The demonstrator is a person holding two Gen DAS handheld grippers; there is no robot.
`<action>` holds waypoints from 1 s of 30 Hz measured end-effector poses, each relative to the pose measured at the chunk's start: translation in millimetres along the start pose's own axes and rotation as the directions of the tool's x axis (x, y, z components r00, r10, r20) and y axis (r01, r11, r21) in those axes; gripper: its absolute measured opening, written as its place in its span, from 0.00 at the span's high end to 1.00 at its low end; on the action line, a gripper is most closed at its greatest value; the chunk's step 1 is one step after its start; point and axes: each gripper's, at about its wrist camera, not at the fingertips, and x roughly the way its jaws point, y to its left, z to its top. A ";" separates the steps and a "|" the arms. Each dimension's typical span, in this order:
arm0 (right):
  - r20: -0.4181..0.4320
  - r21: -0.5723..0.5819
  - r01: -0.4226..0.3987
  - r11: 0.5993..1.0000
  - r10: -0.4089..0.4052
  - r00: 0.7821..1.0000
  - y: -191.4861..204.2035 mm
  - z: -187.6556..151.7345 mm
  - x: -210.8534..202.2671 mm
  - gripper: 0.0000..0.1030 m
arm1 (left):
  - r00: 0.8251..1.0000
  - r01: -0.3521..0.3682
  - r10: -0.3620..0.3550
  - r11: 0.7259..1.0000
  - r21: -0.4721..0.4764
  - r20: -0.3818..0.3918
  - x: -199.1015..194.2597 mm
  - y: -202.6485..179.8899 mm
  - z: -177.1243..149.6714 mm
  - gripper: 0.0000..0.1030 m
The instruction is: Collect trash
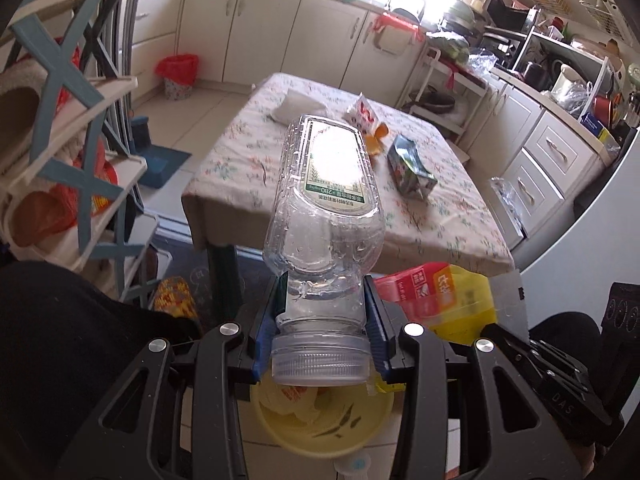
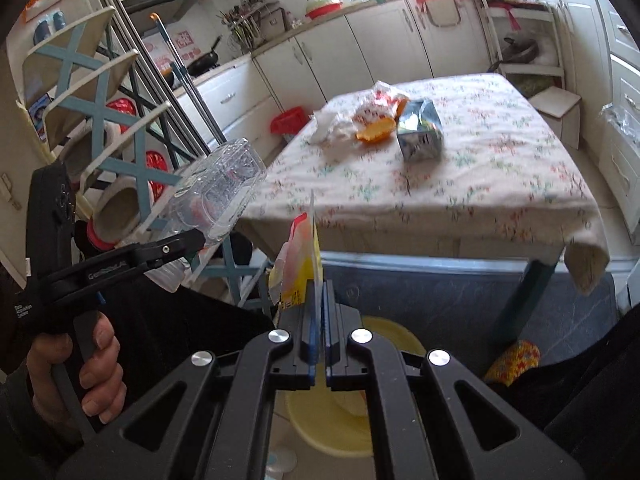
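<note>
- Your left gripper point(image 1: 324, 312) was clamped on the neck of a clear bottle point(image 1: 324, 184), base pointing away toward the table point(image 1: 240, 152).
- Your right gripper point(image 2: 319, 300) had its jaws pressed together on the edge of a flat red-and-yellow wrapper point(image 2: 298, 264), standing upright between the pads.
- Both pieces hung near you, over a yellow bin point(image 1: 324, 420) on the floor just below the grippers.
- The step looked like the drop: you would have done well to centre each piece over the bin's mouth before letting go, bottle cap point(image 1: 320, 364) first, since the long body could tip over the rim.
- The wrapper was light and might flutter, so a low release seemed safer.
- The bottle looked empty, ribbed, with a white label.
- More trash lay far off on the table: a crumpled tissue point(image 2: 332, 128), an orange peel point(image 2: 376, 132), a snack bag point(image 2: 380, 100), a carton point(image 2: 420, 132).
</note>
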 end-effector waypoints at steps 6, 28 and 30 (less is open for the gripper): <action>-0.088 0.023 0.042 0.999 -0.040 0.995 -4.8 -14.1 9.8 0.96 | 0.995 0.010 -0.009 1.000 0.018 -0.095 7.9 -9.4 -24.6 0.64; -0.383 0.014 0.113 0.994 -0.099 0.918 -9.4 -47.5 62.5 0.65 | 0.846 0.005 0.003 1.000 0.014 -0.533 81.5 -14.0 -88.2 0.46; -0.365 0.034 0.114 0.993 -0.094 0.926 -11.3 -46.0 59.5 0.60 | 0.870 -0.004 0.015 1.000 0.024 -0.493 75.8 -15.0 -84.0 0.41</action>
